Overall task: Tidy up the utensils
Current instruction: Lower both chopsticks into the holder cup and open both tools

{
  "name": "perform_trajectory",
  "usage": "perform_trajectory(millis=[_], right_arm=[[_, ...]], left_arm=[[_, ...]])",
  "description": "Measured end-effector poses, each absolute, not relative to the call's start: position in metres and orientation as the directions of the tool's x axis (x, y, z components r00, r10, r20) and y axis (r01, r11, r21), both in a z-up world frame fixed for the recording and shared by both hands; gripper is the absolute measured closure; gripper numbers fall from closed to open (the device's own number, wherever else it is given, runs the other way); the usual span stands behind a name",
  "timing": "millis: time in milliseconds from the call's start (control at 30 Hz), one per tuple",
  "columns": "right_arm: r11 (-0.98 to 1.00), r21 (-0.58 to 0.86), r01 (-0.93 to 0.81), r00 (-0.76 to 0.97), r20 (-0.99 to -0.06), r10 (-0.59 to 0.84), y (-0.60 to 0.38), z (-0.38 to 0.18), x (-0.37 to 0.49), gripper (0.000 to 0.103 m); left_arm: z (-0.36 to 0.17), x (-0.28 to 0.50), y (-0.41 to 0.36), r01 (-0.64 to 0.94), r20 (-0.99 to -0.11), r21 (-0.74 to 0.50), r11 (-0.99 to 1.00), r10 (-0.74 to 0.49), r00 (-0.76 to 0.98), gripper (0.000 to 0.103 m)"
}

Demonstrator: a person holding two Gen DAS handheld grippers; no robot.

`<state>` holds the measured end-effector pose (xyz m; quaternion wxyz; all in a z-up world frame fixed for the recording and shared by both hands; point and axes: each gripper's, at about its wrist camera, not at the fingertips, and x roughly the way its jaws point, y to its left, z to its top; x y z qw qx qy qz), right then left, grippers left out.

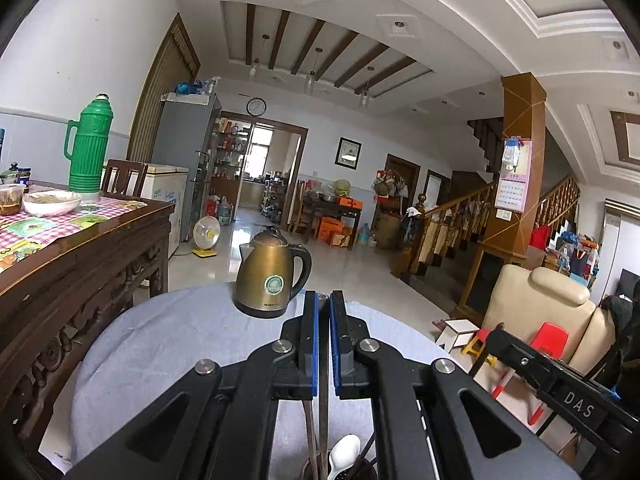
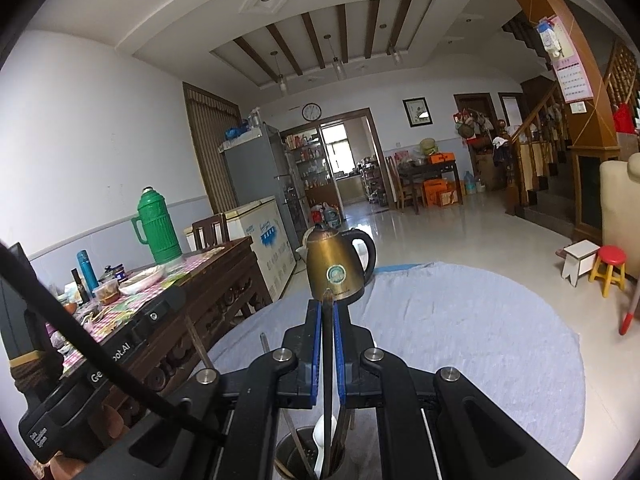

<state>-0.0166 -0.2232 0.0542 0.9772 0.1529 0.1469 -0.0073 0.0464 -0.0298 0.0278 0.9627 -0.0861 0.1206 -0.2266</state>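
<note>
Left gripper (image 1: 324, 300): clamped on a thin chopstick (image 1: 323, 420), probably one.
Right gripper (image 2: 327, 306): clamped on a dark chopstick (image 2: 327, 360).
Utensil holder (image 2: 288, 454): below both grippers, holds white spoon (image 2: 320, 436); near side of kettle (image 2: 336, 268).

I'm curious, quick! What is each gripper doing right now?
Left gripper: shut on a chopstick.
Right gripper: shut on a dark chopstick.
</note>
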Motion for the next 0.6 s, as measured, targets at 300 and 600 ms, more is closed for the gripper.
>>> perform_trajectory(millis=[300,600], right_arm=[[0.951,0.305,0.055,0.949,-0.313,0.046,-0.223,0.047,-0.016,0.096],[0.946,0.318,0.059,0.939,-0.339,0.056,-0.224,0.037,-0.016,0.096]], left_arm=[[0.024,0.040,-0.037,0.413,-0.209,-0.190,0.891,-0.447,0.869,0.098],[0.017,0.040,-0.038,0.410,-0.230,-0.179,0.895,-0.443,0.867,0.098]])
